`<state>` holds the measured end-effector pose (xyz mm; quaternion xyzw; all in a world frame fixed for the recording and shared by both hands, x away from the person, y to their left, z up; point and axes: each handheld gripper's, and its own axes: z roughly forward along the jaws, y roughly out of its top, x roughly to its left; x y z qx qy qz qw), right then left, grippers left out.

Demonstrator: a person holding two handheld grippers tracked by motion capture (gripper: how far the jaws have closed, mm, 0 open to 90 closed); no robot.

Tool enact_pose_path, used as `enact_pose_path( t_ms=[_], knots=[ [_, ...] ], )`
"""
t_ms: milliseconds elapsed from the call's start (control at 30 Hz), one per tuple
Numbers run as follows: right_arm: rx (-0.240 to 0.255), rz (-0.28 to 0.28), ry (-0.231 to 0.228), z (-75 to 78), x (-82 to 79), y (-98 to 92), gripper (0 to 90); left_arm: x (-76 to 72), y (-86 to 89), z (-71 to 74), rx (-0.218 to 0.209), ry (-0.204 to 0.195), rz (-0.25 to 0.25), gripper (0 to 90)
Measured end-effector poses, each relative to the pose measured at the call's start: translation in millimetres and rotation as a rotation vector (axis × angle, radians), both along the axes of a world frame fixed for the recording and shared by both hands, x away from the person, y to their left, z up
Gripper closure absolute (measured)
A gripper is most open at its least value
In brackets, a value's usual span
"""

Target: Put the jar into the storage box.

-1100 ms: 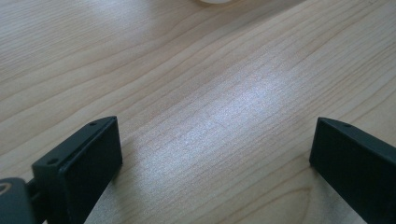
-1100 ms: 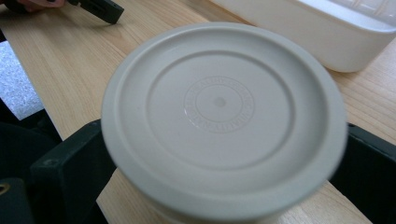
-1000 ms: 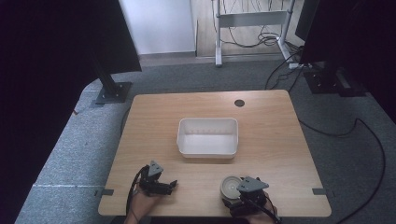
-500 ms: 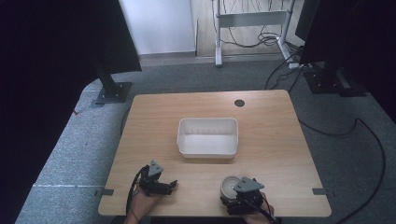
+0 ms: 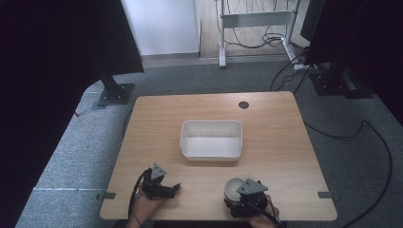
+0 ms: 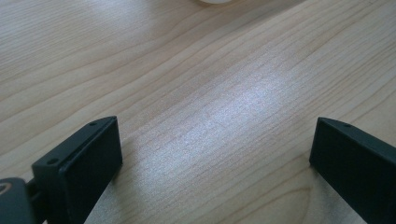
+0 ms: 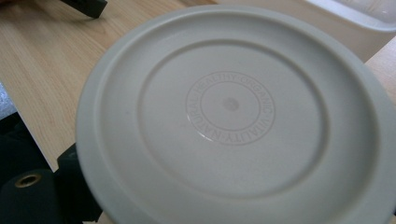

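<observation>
A round pale grey tub with an embossed lid (image 5: 233, 189) stands near the table's front edge, right of centre. My right gripper (image 5: 244, 196) sits right against it, held by a hand at the table edge. In the right gripper view the lid (image 7: 231, 105) is very close and covers the jaws; one black finger (image 7: 77, 189) shows beside the tub's lower left rim. My left gripper (image 5: 175, 189) rests low at the front left, open, with bare wood between its pads (image 6: 79, 168).
An empty white rectangular bin (image 5: 211, 138) stands in the middle of the wooden table (image 5: 275, 123); its wall (image 7: 299, 18) is just beyond the tub. A cable hole (image 5: 244, 104) lies at the back. Dark stands flank the table on grey carpet.
My right gripper has shifted slightly left, closer over the round tub. The tub, the bin and my left gripper have stayed where they were.
</observation>
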<state>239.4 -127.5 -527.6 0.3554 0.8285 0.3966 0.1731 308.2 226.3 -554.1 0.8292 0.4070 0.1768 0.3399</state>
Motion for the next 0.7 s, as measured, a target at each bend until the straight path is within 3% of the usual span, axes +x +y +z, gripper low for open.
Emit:
enact_pose_path(
  t_ms=[700],
  knots=[
    [0.030,-0.017,0.007,9.3,18.2,6.2,9.3,0.0,0.1,0.0,0.001,0.000,0.000,2.1]
  ],
)
